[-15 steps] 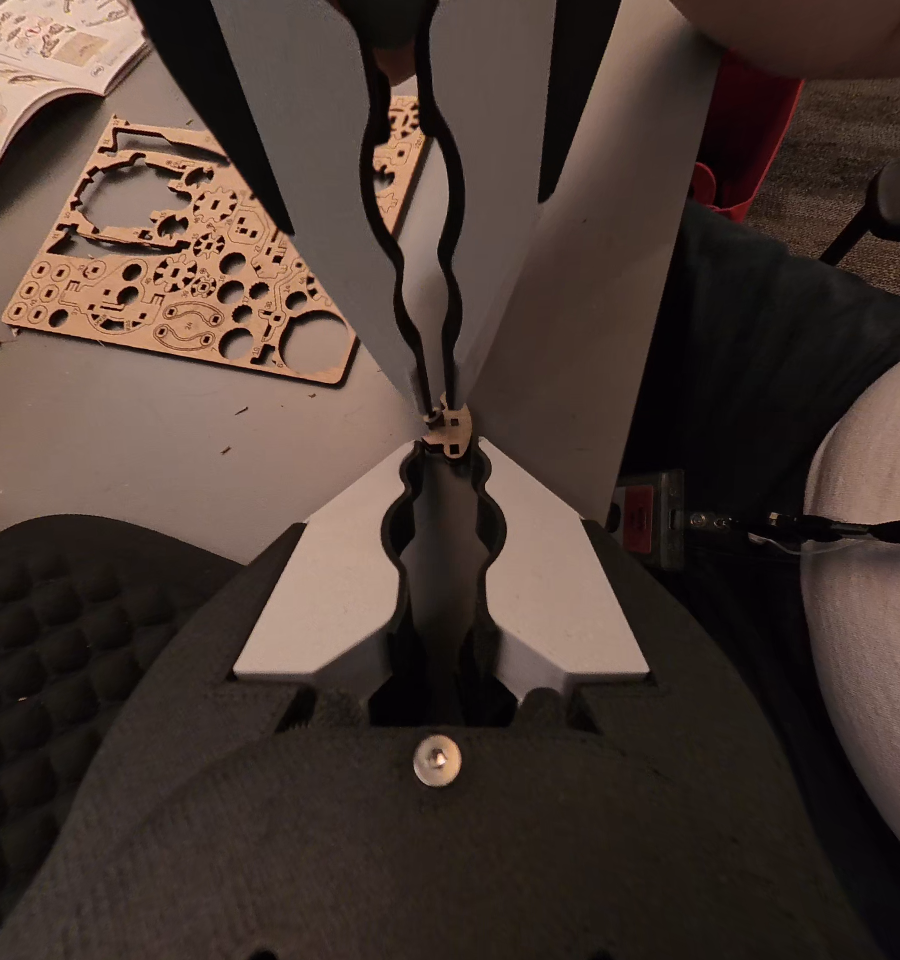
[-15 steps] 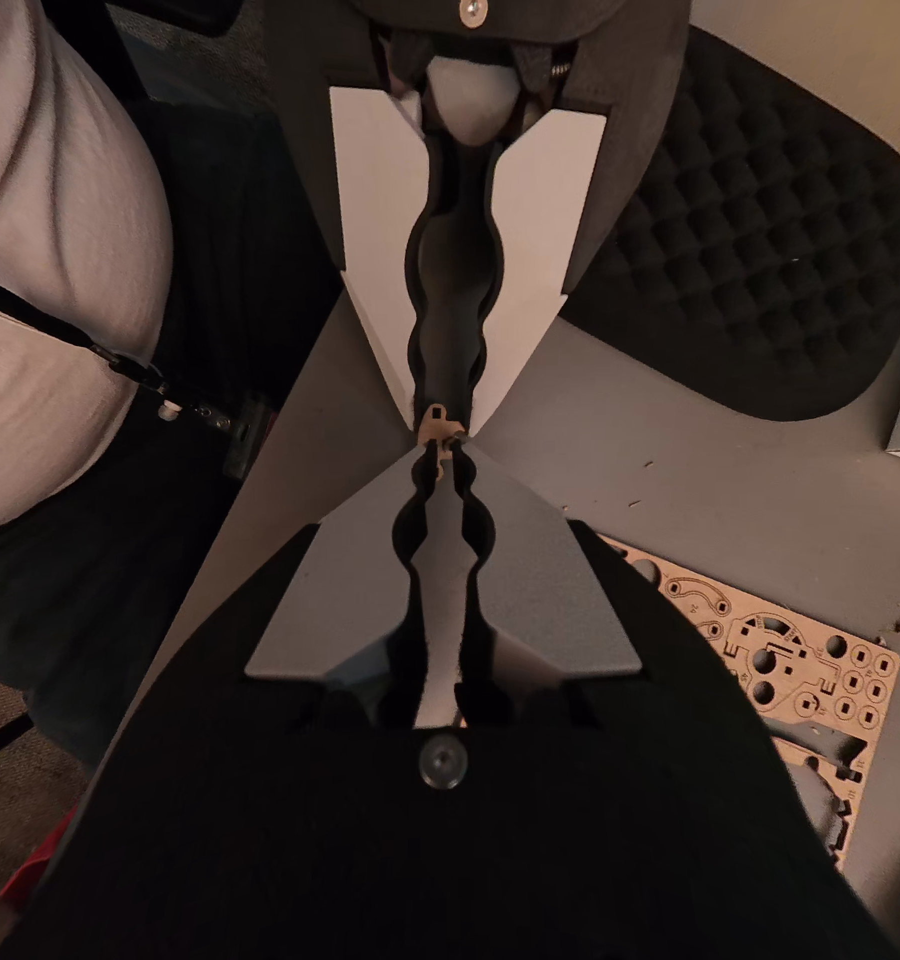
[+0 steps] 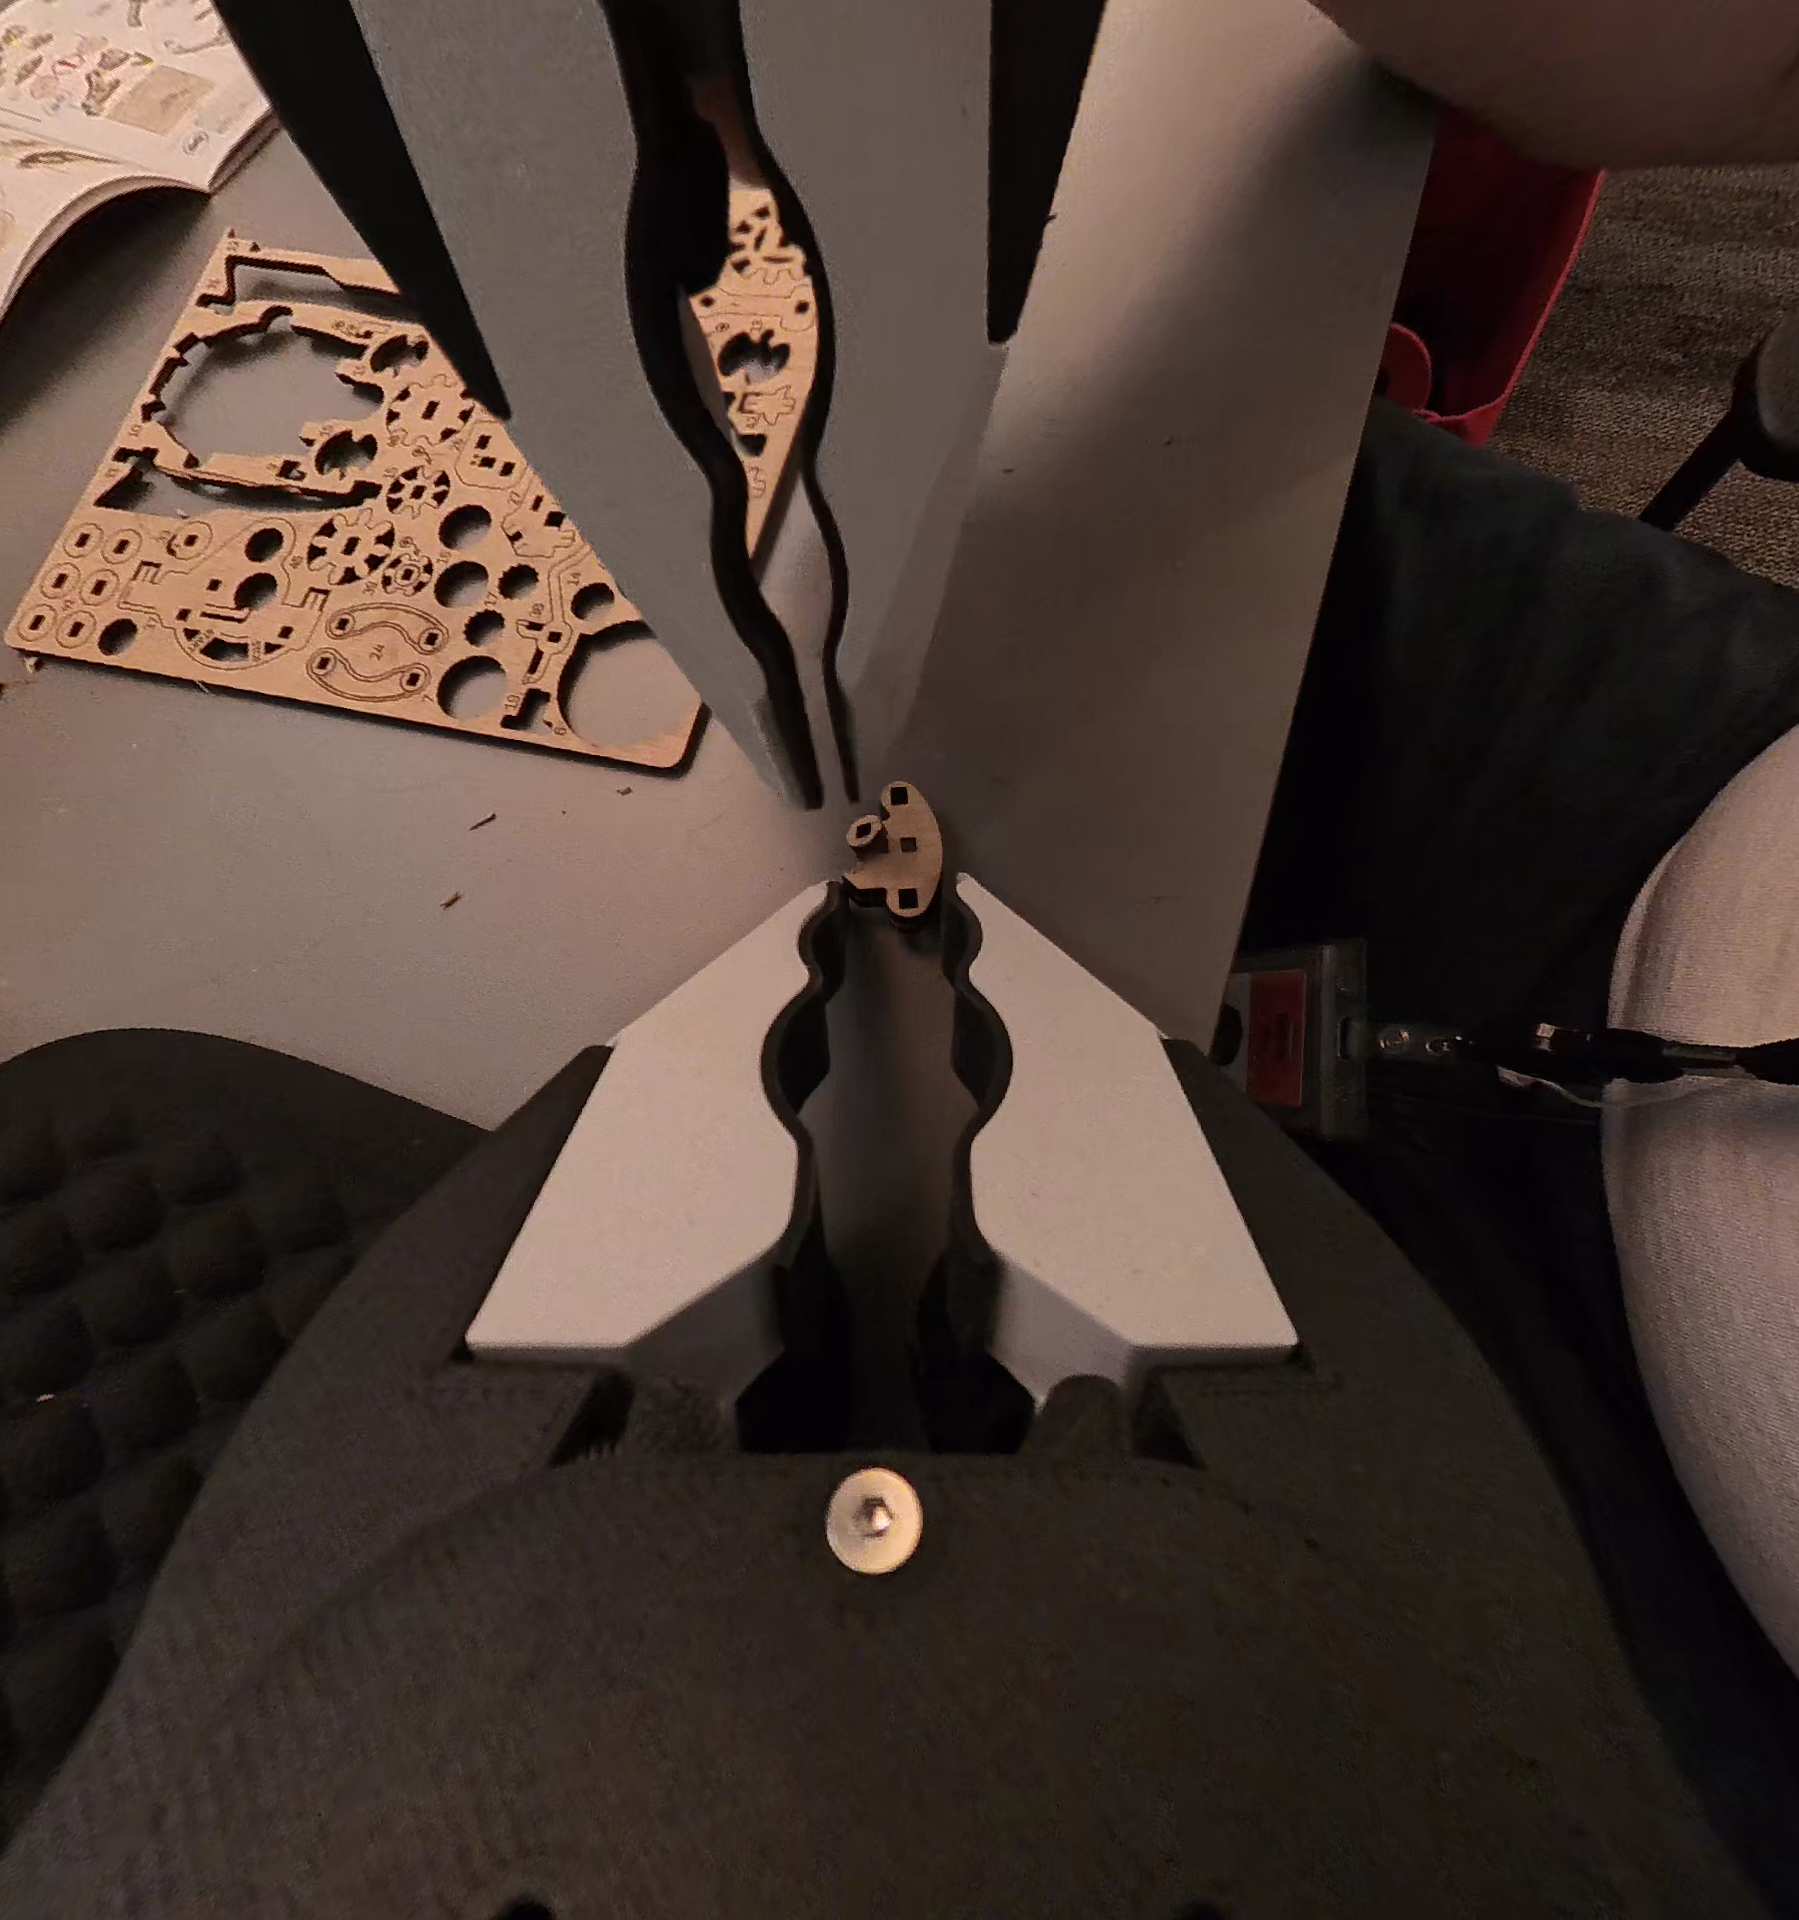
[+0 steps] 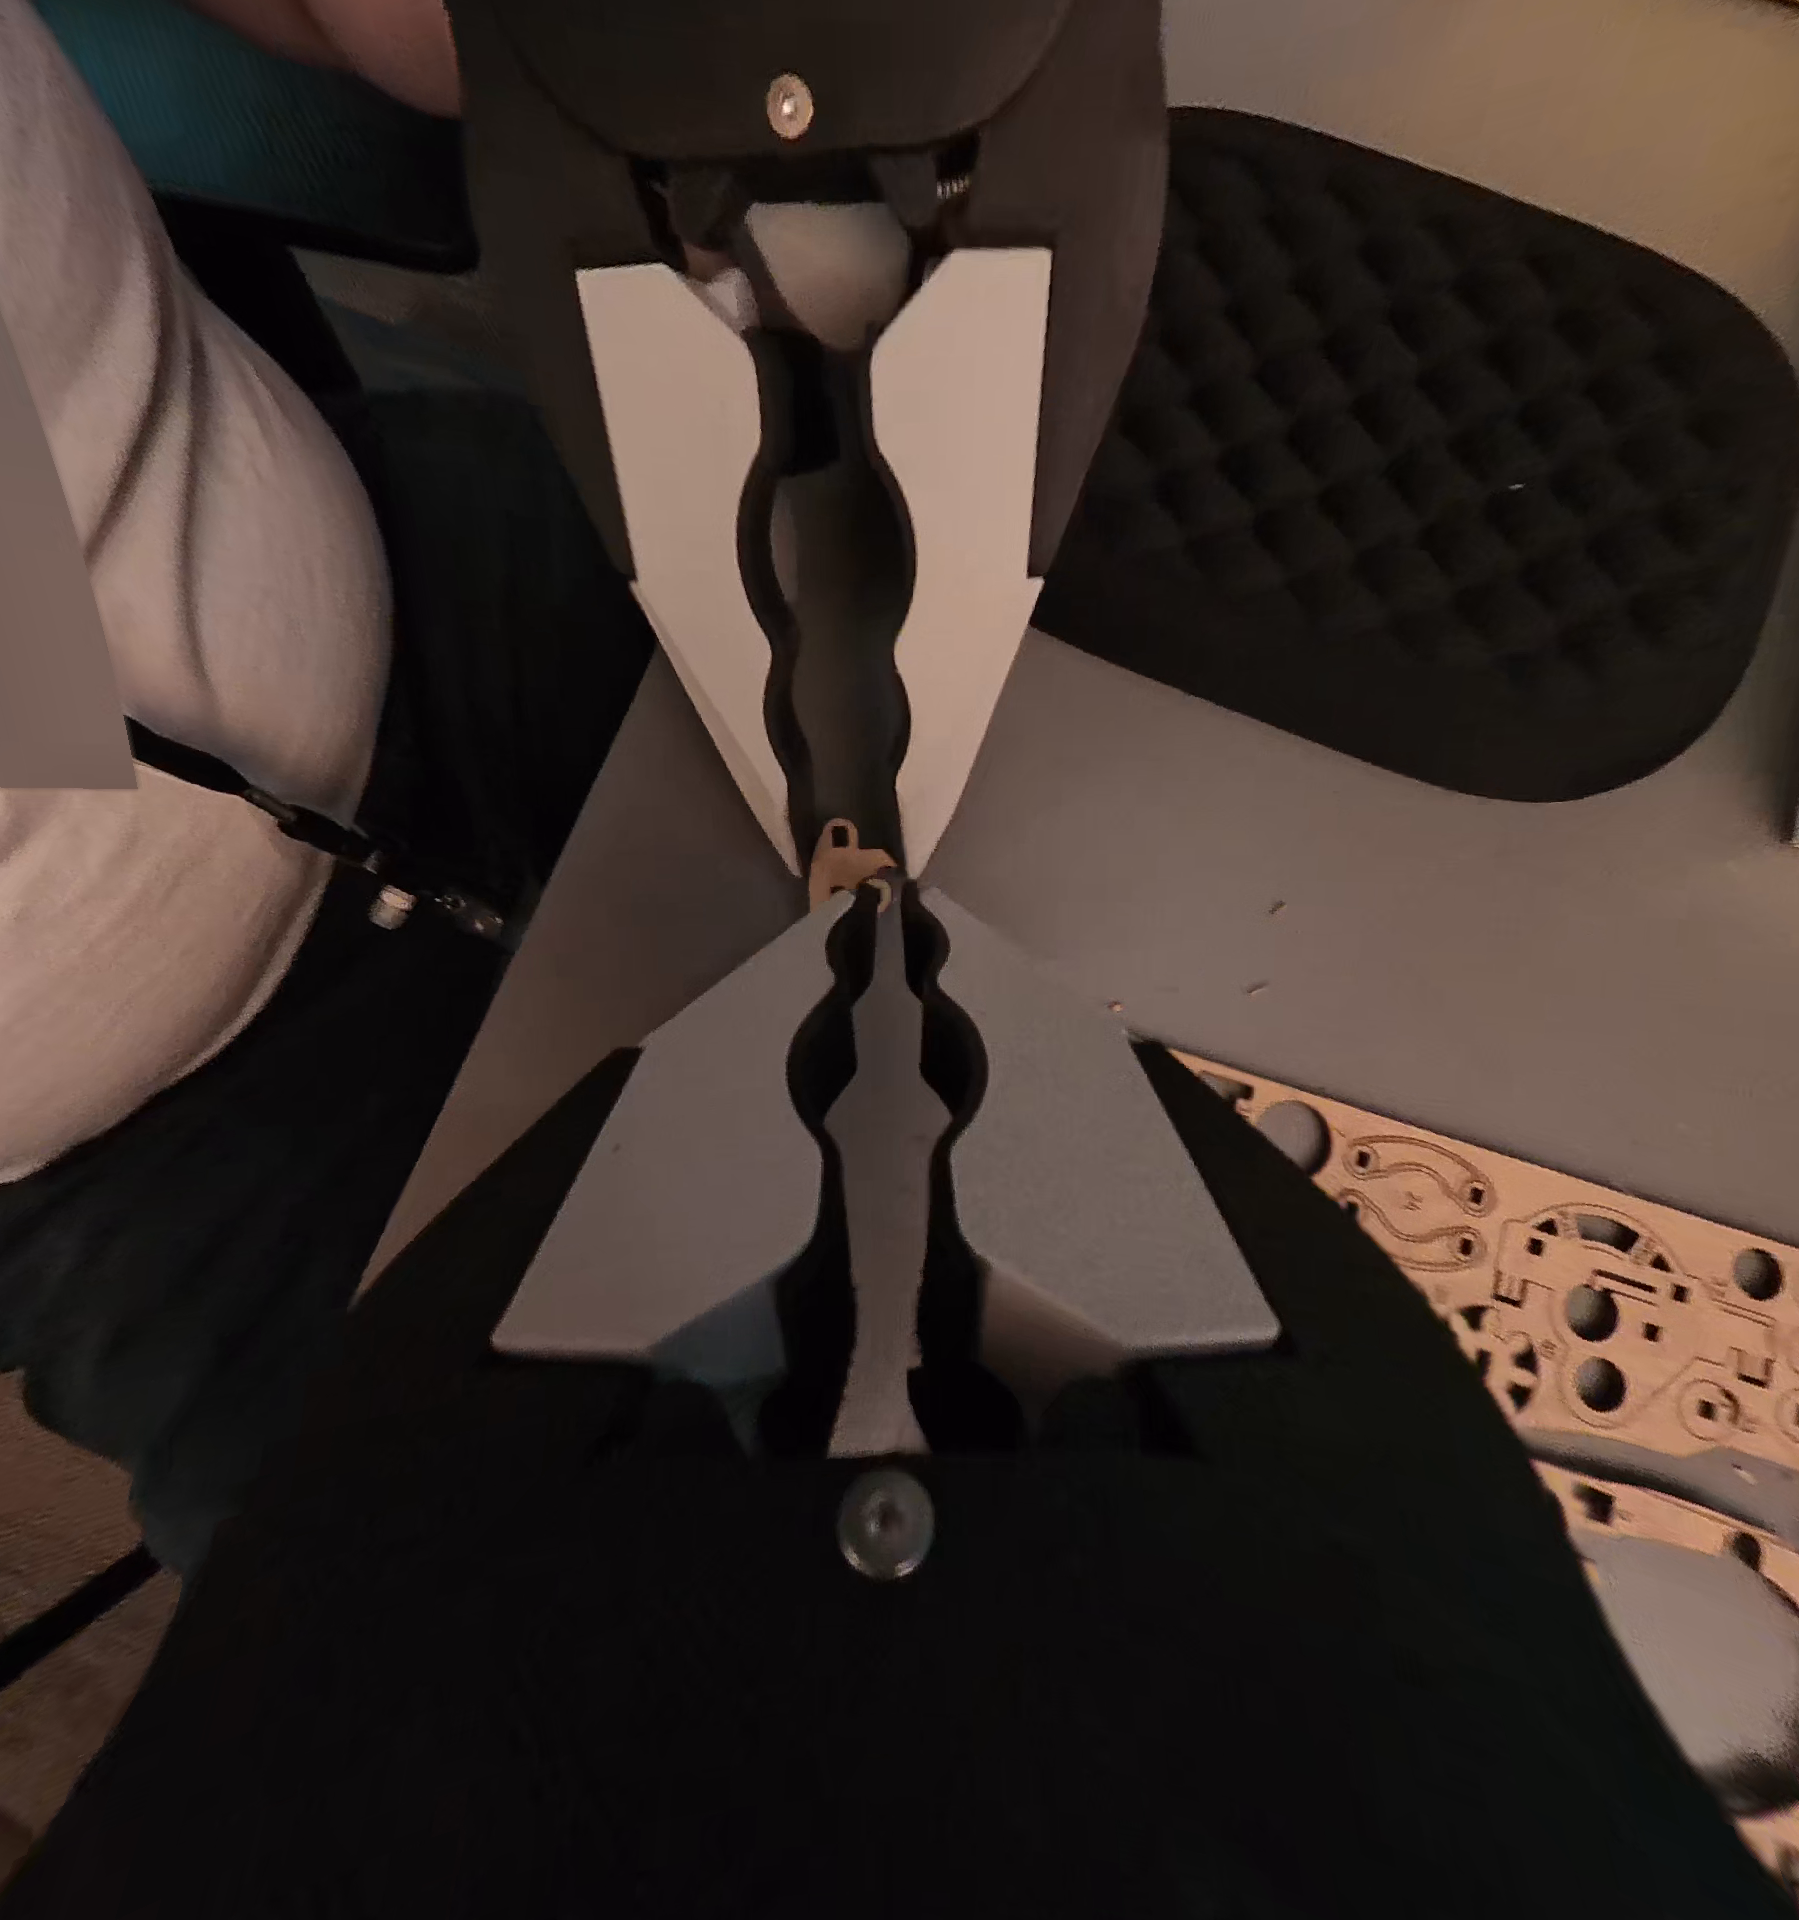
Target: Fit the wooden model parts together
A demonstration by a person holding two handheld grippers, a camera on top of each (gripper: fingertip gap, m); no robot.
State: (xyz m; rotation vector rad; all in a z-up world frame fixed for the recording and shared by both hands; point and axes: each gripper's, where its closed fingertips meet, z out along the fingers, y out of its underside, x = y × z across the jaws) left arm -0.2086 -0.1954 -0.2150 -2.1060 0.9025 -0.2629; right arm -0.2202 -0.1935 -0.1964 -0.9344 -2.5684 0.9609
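My left gripper is shut on a small curved wooden part with square holes, held just above the grey table. A small ring-shaped wooden bit sits on the part's left edge. My right gripper comes in from the top, and its tips end just left of the part. In the right wrist view, my right gripper has its jaws a narrow gap apart, with the ring bit right at the tips. I cannot tell whether the jaws pinch it. The part sits at the left gripper's tips.
A laser-cut wooden sheet with punched-out holes lies on the table; it also shows in the right wrist view. An open instruction booklet lies beyond it. A black foam pad lies beside it. A person's legs are at the table's edge. The tips of both grippers are at nearly the same place.
My right gripper's tips have slid slightly left off the wooden part. The part now shows more fully in the left gripper. The gap between the right jaws looks unchanged.
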